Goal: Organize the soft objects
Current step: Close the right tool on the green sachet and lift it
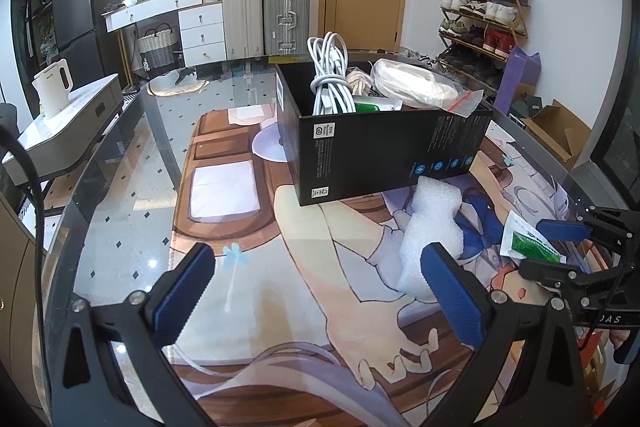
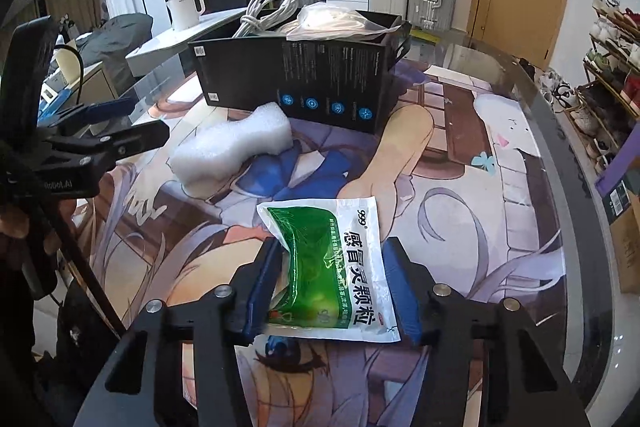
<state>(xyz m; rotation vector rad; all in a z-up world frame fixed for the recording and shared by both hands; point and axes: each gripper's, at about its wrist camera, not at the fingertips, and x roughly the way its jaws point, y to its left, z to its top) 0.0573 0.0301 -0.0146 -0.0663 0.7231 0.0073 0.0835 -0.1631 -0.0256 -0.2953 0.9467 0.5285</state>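
Sitting on the mat (image 1: 248,291) atop the glass table (image 1: 120,187): box (image 1: 384,151) at 12 o'clock in the left wrist view, holding a cable bundle (image 1: 330,75) toward 11 and a bagged item (image 1: 416,87) toward 1. Lying just before the box, toward 2 o'clock: foam piece (image 1: 430,227). Resting beyond the foam at 3 o'clock: sachet (image 2: 340,267), lying between the fingers of the right gripper (image 2: 332,291). Hovering over bare mat at 6 o'clock: left gripper (image 1: 320,291).
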